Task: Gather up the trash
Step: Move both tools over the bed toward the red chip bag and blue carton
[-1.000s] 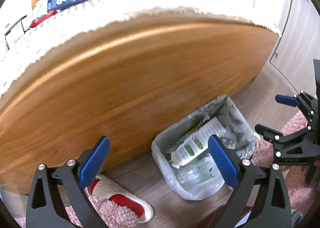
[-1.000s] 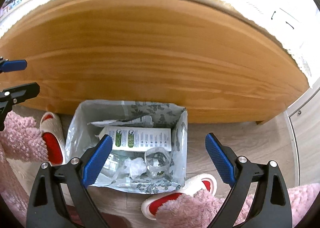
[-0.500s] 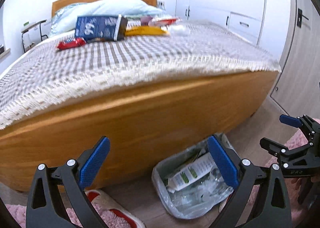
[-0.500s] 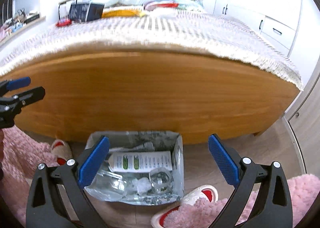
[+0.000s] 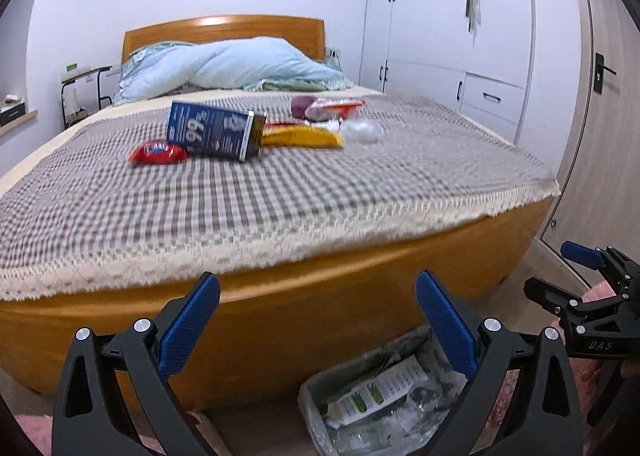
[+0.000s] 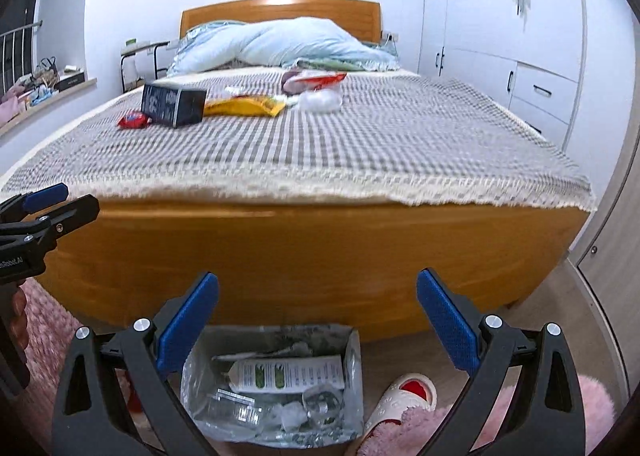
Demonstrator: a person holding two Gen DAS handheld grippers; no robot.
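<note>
Both grippers, left [image 5: 316,320] and right [image 6: 318,320], were spread wide w/ nothing held. Bin [image 6: 276,388] sat at 6 o'clock below them, by the bed [image 6: 304,256]. Trash lay at 12 on the bedspread: box [image 5: 216,133], red wrapper [image 5: 158,151], yellow bag [image 5: 302,136].

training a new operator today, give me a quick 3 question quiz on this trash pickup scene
1. True or false: the left gripper and the right gripper are both open and hold nothing.
2. Which item lies nearest the blue box on the bed?
A. red wrapper
B. white carton
C. slipper
3. Fill in: the lined trash bin stands on the floor at the ____ of the bed.

Key
1. True
2. A. The white carton is in the trash bin, and the slipper is on the floor.
3. foot
</note>
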